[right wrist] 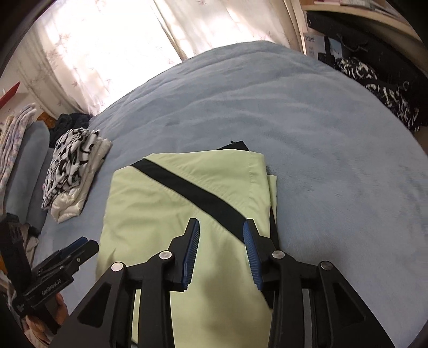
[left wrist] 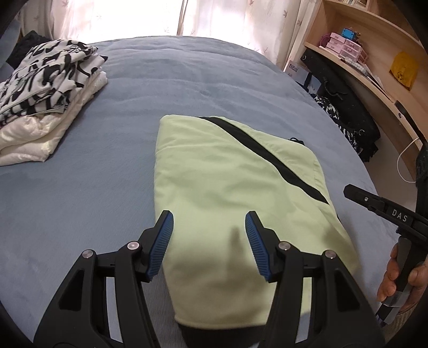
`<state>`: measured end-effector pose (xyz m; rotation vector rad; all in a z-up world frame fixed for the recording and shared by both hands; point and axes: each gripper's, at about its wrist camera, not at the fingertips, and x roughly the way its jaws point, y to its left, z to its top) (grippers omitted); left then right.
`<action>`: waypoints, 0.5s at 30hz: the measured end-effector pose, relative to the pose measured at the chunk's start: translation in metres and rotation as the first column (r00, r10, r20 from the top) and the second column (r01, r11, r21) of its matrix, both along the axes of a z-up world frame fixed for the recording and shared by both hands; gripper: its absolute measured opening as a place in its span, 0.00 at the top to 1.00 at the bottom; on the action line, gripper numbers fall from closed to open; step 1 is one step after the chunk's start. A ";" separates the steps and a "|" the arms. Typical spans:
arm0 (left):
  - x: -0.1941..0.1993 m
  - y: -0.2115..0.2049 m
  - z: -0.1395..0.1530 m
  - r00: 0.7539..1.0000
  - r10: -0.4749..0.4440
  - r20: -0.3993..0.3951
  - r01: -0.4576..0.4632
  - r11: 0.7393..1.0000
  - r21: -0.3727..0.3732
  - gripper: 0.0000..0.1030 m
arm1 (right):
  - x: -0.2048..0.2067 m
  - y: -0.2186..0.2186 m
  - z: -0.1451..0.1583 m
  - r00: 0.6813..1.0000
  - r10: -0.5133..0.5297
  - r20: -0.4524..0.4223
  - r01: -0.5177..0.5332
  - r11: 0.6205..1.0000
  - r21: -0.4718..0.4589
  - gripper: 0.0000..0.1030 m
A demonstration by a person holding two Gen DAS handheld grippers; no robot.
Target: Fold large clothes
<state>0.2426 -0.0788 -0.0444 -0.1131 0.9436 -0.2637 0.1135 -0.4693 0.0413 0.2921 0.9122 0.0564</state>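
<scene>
A pale green garment (left wrist: 227, 187) with a black diagonal stripe lies folded into a rectangle on the blue bed; the right wrist view shows the same garment (right wrist: 165, 203). My left gripper (left wrist: 210, 216) hovers above its near end, open, with nothing between its blue pads. My right gripper (right wrist: 222, 223) stands open above the garment's right side, near the black stripe (right wrist: 203, 198), and holds nothing. Each gripper shows at the edge of the other's view, the right one (left wrist: 379, 203) in a hand.
A stack of folded clothes (left wrist: 45, 101), black-and-white print on white, sits at the bed's far left. Blue bedspread (left wrist: 187, 80) stretches beyond. Curtains (left wrist: 128, 16) hang behind. A wooden shelf unit (left wrist: 374, 61) and dark bags (left wrist: 347, 112) stand at the right.
</scene>
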 end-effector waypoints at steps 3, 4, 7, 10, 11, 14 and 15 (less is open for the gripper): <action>-0.016 0.006 0.006 1.000 0.004 -0.002 -0.004 1.000 0.000 0.49 | -0.021 0.008 0.012 1.000 0.020 0.012 -0.019 1.000 -0.023 0.56; -0.023 0.008 0.008 1.000 0.005 -0.002 -0.005 1.000 0.001 0.49 | -0.027 0.011 0.015 1.000 0.028 0.014 -0.028 0.999 -0.034 0.52; -0.040 0.014 0.011 1.000 0.002 -0.002 -0.002 1.000 0.003 0.49 | -0.050 0.022 0.024 0.998 0.051 0.026 -0.049 0.995 -0.085 0.41; -0.055 0.019 0.013 1.000 -0.004 -0.011 0.004 1.000 0.005 0.49 | -0.074 0.031 0.032 0.996 0.080 0.027 -0.076 0.988 -0.135 0.33; -0.058 0.020 0.013 1.000 -0.006 -0.015 0.006 1.000 0.004 0.49 | -0.082 0.032 0.034 0.996 0.088 0.027 -0.083 0.986 -0.144 0.28; -0.070 0.023 0.012 0.999 -0.012 -0.034 0.012 1.000 -0.004 0.49 | -0.107 0.042 0.038 0.993 0.114 0.022 -0.107 0.974 -0.199 0.21; -0.073 0.024 0.011 0.999 -0.011 -0.041 0.011 1.000 -0.005 0.49 | -0.114 0.044 0.038 0.992 0.121 0.019 -0.114 0.970 -0.214 0.21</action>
